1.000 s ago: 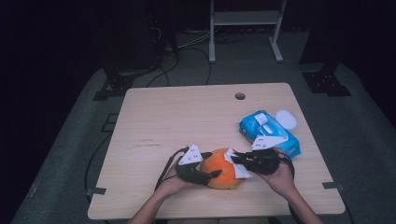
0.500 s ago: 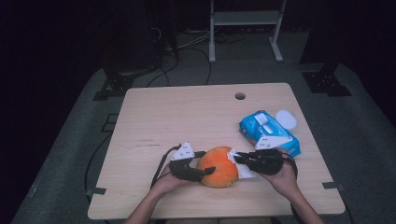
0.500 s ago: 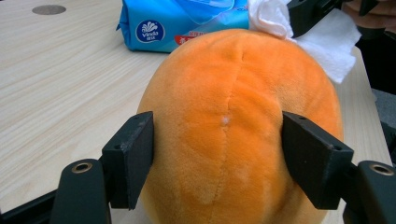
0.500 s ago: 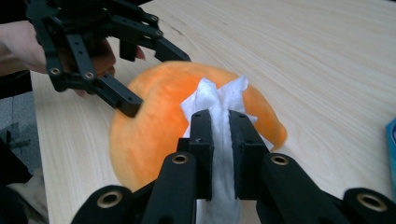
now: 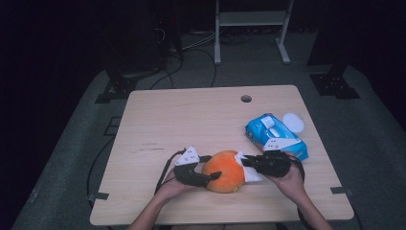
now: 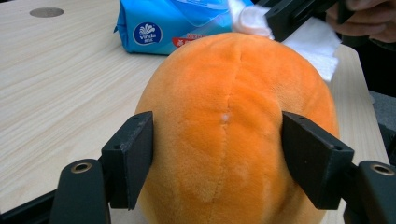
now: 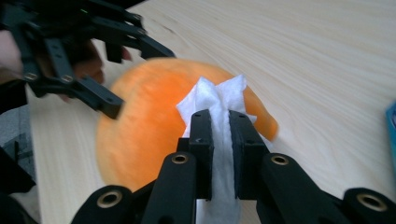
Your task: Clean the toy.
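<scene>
Both grippers, left gripper and right gripper, are black, with blocky rectangular pads on bolted linkage arms (brass-coloured pivot rings). Each trails a black cable; the left carries a grey three-cornered plate.

**Both tools gripping, forearms coming in from the near edge**

The person's two forearms are reaching in from the bottom of the high view and angling toward each other. The left hand is holding the left tool pointing toward the right, its jaws standing partly apart and pressing on the two flanks of the orange plush ball. The right hand is holding the right tool pointing toward the left, facing the other. Its jaws are standing nearly together, pinching a white wipe whose bunched end is sticking out past the tips.
</scene>
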### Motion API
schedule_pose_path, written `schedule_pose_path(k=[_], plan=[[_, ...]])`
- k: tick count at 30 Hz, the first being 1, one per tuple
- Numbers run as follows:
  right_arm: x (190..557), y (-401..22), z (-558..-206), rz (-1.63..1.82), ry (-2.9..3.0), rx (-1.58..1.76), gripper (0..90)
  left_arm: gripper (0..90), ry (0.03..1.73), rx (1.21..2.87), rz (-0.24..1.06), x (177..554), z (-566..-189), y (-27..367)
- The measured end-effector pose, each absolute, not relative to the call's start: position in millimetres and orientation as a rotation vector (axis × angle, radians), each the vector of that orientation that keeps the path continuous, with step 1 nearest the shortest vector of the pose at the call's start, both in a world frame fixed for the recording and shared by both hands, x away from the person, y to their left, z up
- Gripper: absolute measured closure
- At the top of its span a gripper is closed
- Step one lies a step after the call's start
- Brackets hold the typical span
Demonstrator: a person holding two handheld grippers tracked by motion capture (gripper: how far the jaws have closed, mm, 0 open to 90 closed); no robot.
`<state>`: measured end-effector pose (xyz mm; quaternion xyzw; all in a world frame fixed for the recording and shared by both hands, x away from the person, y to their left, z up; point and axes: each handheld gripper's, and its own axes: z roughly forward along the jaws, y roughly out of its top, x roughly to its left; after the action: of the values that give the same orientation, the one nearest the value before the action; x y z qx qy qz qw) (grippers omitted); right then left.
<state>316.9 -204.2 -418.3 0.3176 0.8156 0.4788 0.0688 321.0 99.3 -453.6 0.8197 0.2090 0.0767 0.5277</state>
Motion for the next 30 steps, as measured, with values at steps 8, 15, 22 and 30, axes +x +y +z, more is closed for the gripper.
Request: schedule_pose_path(k=[8,15,22,30], plan=[[326,-211,-426,1.45,2.445,1.039,79.8,28.3,0.465,1.974,0.194,317,-453,95],[332,-217,-431,1.446,2.452,1.082,79.5,27.8,0.47,1.961,0.195,317,-454,95],[326,-217,-424,1.56,2.442,1.064,79.6,26.8,0.457,1.954,0.205,314,-454,89],[331,-217,-429,1.48,2.457,1.075,79.6,26.6,0.436,1.956,0.217,312,-454,85]])
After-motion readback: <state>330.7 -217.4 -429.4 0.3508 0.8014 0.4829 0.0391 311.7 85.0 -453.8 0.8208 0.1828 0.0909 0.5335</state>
